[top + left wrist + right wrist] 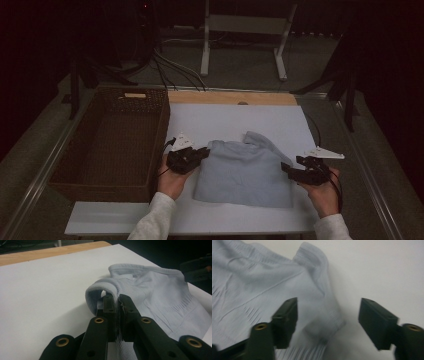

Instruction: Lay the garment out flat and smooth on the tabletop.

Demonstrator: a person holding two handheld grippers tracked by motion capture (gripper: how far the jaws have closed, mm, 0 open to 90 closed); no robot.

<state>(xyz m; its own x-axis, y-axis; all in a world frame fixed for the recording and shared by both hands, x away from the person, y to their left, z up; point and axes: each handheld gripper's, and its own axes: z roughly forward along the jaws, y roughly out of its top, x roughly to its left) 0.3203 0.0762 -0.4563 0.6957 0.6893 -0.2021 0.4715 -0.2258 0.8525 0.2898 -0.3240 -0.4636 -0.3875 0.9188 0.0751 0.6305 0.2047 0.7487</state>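
Your pale blue knit garment [245, 172] lies folded flat on the white board, one ribbed edge lifted at its left.

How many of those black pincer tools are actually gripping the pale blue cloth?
1. The left gripper has its jaws shut on a folded edge of the pale blue garment at its left side. The right gripper, at the garment's right edge, has open jaws, not pressing the fabric.
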